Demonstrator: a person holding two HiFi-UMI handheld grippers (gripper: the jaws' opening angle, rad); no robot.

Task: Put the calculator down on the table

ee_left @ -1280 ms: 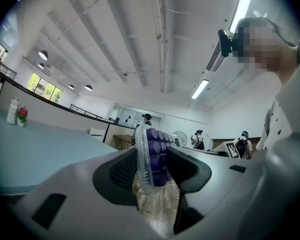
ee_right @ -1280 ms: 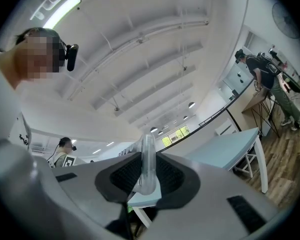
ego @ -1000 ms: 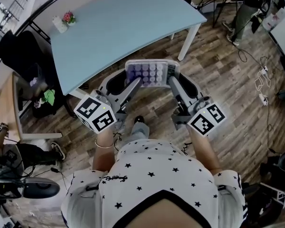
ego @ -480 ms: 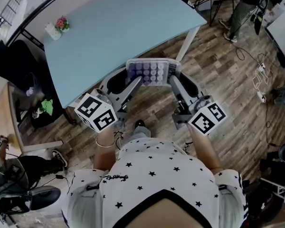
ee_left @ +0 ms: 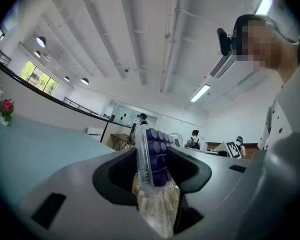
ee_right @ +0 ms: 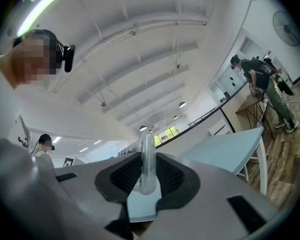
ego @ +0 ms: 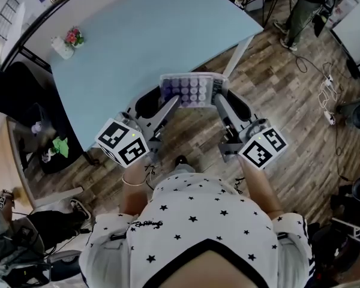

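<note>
Between the left gripper's point(ee_left: 152, 176) pads: one end of the calculator point(ee_left: 151, 154), with its clear case and purple keys seen edge-on. The jaws stand partway apart and clamp on it.
Between the right gripper's point(ee_right: 147, 176) pads: the calculator's other end, showing only as a thin clear edge. The jaws sit narrower and clamp on it too.
Hold: two-handed. Both grippers point toward 12 o'clock from the person, and the keys face up in the head view.
Calculator's place: in the air at 12 o'clock, mostly over the wooden floor point(ego: 276, 101), right at the near edge of the light-blue table point(ego: 150, 41).
Table: it spreads from 10 to 12 o'clock, with a small flower pot point(ego: 74, 36) at the far 10 o'clock corner, well apart from the calculator.
Step in hand: probably carrying the calculator forward over the tabletop.
Doing it well: move both grippers in step at the same spacing, so the case is neither twisted nor pulled. Pass well beyond the edge before lowering, keep the calculator flat, and release both ends together only once its underside rests.
Risk: the clear case looks slick and the bites are shallow, so if one gripper leads it could lever an end loose.
</note>
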